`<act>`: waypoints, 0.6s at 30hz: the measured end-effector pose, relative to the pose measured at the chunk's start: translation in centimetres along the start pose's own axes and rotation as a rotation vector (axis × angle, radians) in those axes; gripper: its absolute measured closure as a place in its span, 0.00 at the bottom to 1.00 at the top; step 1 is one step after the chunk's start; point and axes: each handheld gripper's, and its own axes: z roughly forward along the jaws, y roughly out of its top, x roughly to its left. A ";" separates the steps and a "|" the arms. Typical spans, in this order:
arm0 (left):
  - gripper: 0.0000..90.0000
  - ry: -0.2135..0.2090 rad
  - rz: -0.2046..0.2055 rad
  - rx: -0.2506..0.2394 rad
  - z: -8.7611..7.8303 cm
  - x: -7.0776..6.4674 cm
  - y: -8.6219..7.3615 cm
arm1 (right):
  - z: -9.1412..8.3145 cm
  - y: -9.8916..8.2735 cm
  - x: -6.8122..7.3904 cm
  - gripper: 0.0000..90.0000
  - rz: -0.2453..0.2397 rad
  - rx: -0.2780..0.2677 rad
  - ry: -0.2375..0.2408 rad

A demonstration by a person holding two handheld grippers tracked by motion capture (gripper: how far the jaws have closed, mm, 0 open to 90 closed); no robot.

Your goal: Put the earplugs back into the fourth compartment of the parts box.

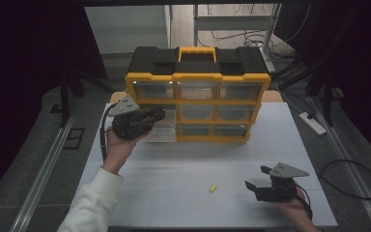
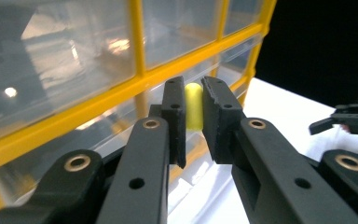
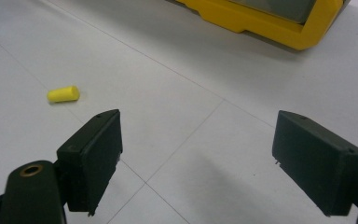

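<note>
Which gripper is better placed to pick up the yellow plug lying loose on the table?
Right. The right gripper rests open beside the loose yellow plug; the left gripper is up at the drawer cabinet, already shut on another plug.

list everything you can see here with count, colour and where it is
organizer: 1, yellow frame, black top, clear drawers, far side of the table
open drawer: 1, clear, pulled out at the organizer's lower left, under the left gripper
earplug, held: 1, yellow, between the left gripper's jaws
earplug, loose: 1, yellow, lying on the table near the right gripper
table: 1, white, under everything
power strip: 1, white, on the floor right of the table
cables: several, black, on the floor at right and behind
left gripper: 1, black, shut on the held earplug, by the organizer's left drawers
right gripper: 1, black, open, low over the table at right
sleeve: 1, white, left forearm
</note>
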 end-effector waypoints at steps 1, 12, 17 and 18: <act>0.88 0.004 -0.002 0.003 0.0 0.1 -0.1 | 0.0 0.0 0.0 0.18 0.000 0.000 0.000; 0.88 0.064 -0.010 0.033 0.3 1.2 -0.7 | 0.0 0.0 0.0 0.19 0.000 0.002 -0.001; 0.87 0.068 -0.010 0.039 0.5 1.3 -0.7 | 0.0 0.0 0.0 0.19 -0.001 0.002 0.000; 0.87 0.068 -0.010 0.039 0.5 1.3 -0.7 | 0.0 0.0 0.0 0.18 0.000 0.002 0.000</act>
